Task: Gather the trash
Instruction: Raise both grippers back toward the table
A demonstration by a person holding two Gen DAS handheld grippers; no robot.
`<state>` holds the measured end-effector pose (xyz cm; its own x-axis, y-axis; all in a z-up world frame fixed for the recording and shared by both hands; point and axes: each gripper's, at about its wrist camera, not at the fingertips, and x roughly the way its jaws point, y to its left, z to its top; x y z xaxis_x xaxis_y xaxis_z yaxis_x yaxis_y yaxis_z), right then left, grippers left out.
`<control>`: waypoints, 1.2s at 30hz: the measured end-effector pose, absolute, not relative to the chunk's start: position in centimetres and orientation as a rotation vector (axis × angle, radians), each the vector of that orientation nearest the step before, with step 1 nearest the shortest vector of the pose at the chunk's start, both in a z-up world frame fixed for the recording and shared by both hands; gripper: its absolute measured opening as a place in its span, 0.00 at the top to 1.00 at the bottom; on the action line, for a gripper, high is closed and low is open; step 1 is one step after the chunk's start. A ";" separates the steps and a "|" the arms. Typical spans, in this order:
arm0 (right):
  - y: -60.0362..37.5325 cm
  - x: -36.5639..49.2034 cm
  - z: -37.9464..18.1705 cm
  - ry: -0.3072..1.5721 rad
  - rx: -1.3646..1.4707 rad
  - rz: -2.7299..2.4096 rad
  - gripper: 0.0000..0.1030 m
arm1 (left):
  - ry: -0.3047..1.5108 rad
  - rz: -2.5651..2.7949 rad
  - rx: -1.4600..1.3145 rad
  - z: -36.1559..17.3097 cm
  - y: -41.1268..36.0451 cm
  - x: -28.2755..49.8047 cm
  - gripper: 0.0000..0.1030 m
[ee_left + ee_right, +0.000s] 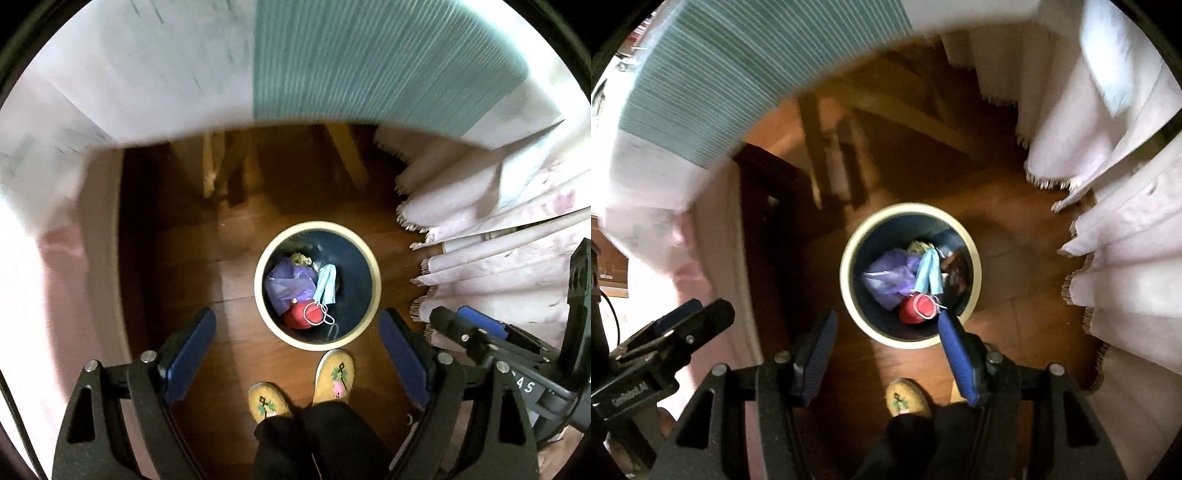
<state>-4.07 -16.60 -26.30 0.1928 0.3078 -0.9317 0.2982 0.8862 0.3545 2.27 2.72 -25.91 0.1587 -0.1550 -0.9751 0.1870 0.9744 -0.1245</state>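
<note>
A round bin with a cream rim and dark inside stands on the wooden floor, also in the right wrist view. It holds a blue face mask, a purple plastic bag and a red item. My left gripper is open and empty, high above the bin's near side. My right gripper is open and empty, also high above the bin; it shows at the right in the left wrist view.
A table with a white and teal striped cloth hangs over the far side. Fringed pale cloth drapes at the right. Wooden legs stand beyond the bin. The person's yellow slippers are near the bin.
</note>
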 end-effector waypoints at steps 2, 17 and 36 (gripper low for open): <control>-16.5 -3.9 -23.4 1.370 0.518 0.015 0.44 | 1.364 -0.241 0.021 -22.7 3.2 2.2 0.14; -14.4 -0.7 -2.8 1.144 0.448 0.175 0.38 | 1.136 -0.219 -0.004 -2.1 4.7 3.1 0.14; -15.5 6.7 10.8 0.863 0.195 0.324 0.37 | 0.889 -0.100 0.017 9.7 2.9 7.4 0.14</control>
